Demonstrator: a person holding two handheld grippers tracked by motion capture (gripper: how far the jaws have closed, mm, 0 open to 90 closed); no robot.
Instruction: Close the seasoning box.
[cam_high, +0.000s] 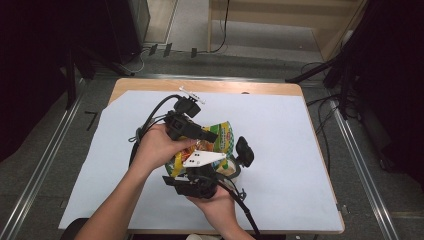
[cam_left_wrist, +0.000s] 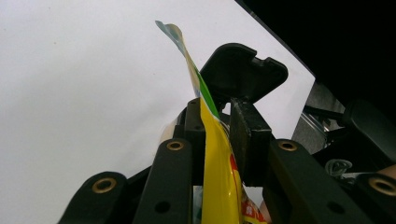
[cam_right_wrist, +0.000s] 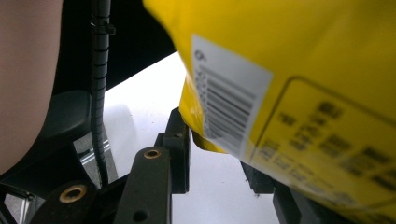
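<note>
Yellow snack bag (cam_high: 220, 142), lifted over the middle of the white table sheet (cam_high: 280, 130) with bare sheet on every side out to its edges, contents unseen: left gripper (cam_left_wrist: 218, 126) pinches its flat edge, right gripper (cam_right_wrist: 219, 154) straddles its barcode corner, grip uncertain.

A snack bag (cam_high: 220, 142) sits between both grippers above the table (cam_high: 280, 150).

Left hand (cam_high: 159, 146) wrapped around black two-jaw left gripper (cam_high: 212, 136), jaws nearly together, pads pinching from both sides. Right hand (cam_high: 216, 204) cupped beneath black right gripper (cam_high: 227, 167) with grey three-cornered plate, jaws partly closed. Forearms converging from below.
</note>
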